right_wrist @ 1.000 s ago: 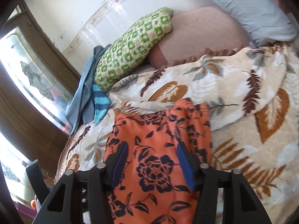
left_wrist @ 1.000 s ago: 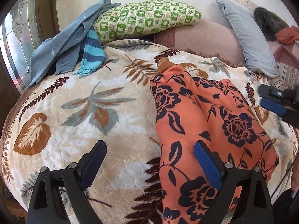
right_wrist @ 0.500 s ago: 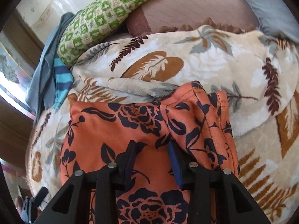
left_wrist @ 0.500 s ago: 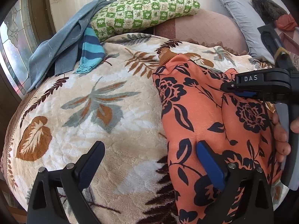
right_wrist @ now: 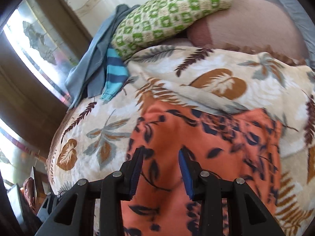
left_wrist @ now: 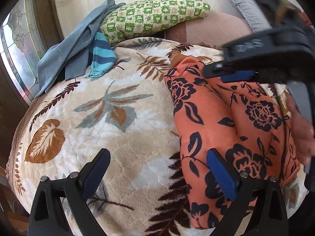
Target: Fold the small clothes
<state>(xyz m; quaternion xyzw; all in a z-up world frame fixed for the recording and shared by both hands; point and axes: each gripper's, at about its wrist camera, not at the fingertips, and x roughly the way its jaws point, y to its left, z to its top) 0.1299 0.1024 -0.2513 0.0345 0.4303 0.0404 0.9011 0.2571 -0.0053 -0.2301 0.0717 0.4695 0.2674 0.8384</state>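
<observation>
Orange floral garment (left_wrist: 212, 122) — lies on the leaf-print blanket (left_wrist: 102, 118) of a bed, toward the bed's right side in the left wrist view. Left claw (left_wrist: 157, 173): jaws wide apart, one pad on bare blanket, the other over the garment's edge, nothing gripped. Right claw (right_wrist: 160, 169): jaws partly closed over the orange cloth, fabric between the pads — whether it is pinched cannot be told. Beyond: green checked pillow (left_wrist: 155, 13), blue-grey clothes (left_wrist: 72, 45), striped sleeve (left_wrist: 102, 57).
</observation>
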